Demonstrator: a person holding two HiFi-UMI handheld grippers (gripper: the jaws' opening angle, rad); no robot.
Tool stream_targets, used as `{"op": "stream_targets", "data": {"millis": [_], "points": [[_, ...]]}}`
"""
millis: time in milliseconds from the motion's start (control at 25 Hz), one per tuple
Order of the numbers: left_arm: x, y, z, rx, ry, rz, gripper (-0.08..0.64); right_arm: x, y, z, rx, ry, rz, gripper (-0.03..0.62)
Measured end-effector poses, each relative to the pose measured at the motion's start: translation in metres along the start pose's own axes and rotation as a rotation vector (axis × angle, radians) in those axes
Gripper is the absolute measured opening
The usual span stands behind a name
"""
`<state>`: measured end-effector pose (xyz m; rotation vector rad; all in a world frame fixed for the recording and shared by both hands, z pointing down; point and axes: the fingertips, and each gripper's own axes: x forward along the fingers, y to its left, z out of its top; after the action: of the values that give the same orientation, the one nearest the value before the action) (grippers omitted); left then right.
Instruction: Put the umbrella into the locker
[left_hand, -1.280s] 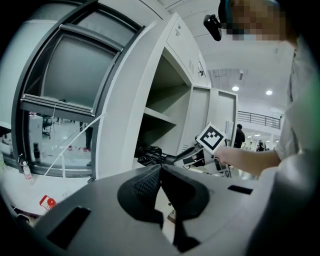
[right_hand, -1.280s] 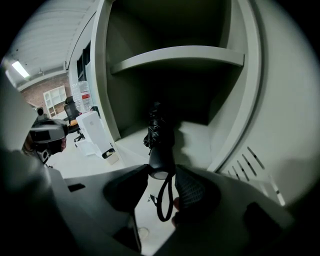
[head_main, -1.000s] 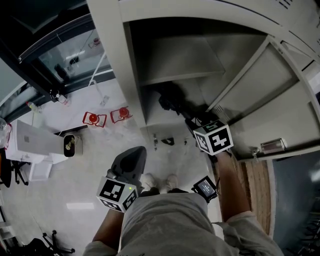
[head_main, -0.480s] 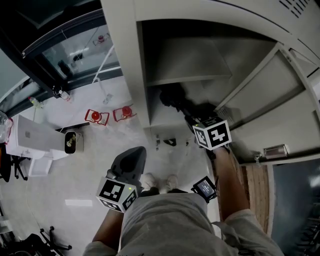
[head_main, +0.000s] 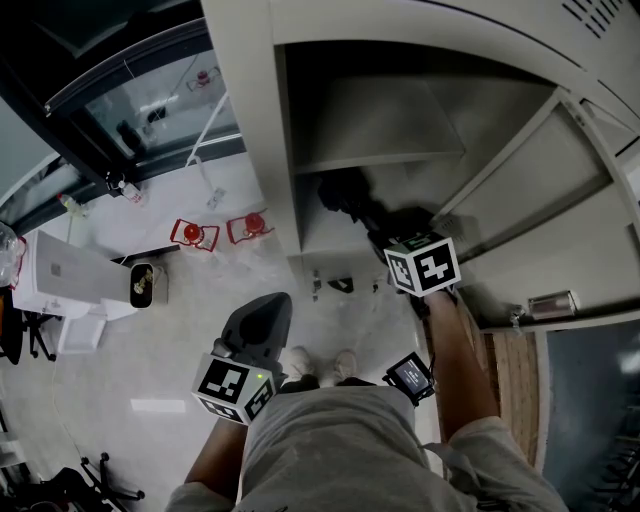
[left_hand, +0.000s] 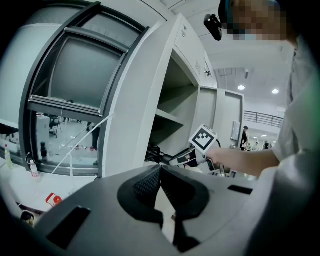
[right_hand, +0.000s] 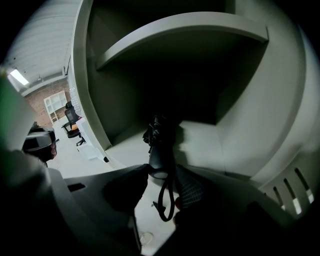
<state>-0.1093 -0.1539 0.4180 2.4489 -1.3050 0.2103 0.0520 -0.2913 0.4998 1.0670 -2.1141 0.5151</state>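
The right gripper is clamping its jaws on the handle end of the black folded umbrella. The jaws are standing fairly wide only because the handle is filling the gap. The gripper is pointing the umbrella downward and inward, seemingly so the canopy end is leading into the locker. The wrist strap is dangling at 6 o'clock below the grip, free of the pads. The umbrella's far end is reaching toward 12 o'clock over the floor of the lower compartment, beneath the shelf; whether it is resting there I cannot tell. Nothing else is showing in that compartment. The left gripper is waiting at 7 o'clock in the head view, jaws together on nothing, probably leaving the doorway free.
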Motion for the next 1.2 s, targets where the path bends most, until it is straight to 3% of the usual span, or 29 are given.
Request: {"op": "stream_targets", "data": {"millis": [440, 640, 1200], "points": [[-0.001, -0.001, 0.001, 0.005, 0.002, -0.004, 0.015, 0.001, 0.001, 0.001, 0.001, -0.017, 0.007, 0.183], [-0.002, -0.001, 0.000, 0.006, 0.005, -0.002, 0.015, 0.002, 0.004, 0.002, 0.008, -0.029, 0.024, 0.212], [-0.005, -0.005, 0.001, 0.010, 0.004, -0.019, 0.015, -0.013, -0.001, -0.009, 0.021, -0.024, -0.004, 0.216]]}}
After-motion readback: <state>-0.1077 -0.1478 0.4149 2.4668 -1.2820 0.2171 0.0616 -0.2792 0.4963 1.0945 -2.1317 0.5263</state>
